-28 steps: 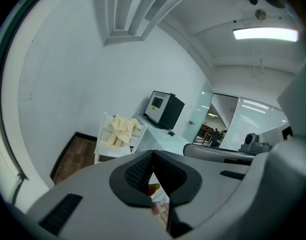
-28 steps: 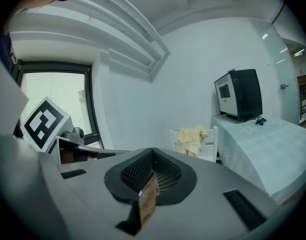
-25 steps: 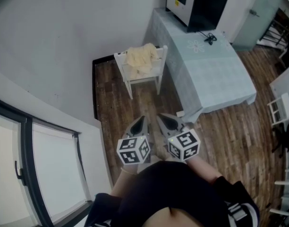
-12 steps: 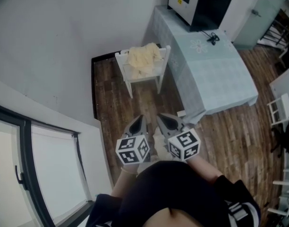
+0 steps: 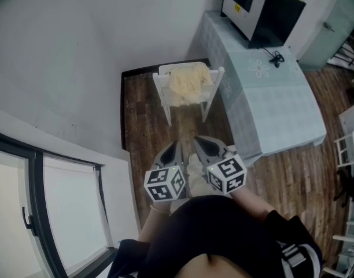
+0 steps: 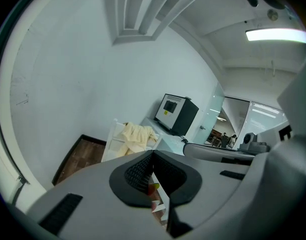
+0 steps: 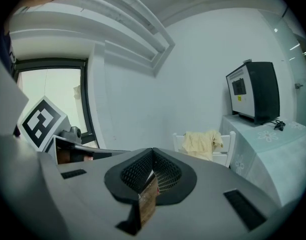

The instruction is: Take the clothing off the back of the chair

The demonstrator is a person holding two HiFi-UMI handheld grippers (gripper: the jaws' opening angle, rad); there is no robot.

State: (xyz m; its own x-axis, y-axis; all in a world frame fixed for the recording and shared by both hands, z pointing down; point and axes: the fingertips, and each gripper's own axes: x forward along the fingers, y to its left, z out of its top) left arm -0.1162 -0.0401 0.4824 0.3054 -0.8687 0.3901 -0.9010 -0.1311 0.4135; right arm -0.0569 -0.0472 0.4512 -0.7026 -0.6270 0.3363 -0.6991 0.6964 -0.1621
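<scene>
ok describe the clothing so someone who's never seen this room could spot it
Start at the long table with the pale blue cloth by the white wall. Just left of it in the head view stands a small white chair; the clothing is the crumpled pale yellow fabric draped over it, the only soft, yellowish thing there.

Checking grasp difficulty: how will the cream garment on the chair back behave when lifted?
The cream garment hangs in soft folds, so probably floppy and light. It drapes over the back of the white chair, so it may snag there.
</scene>
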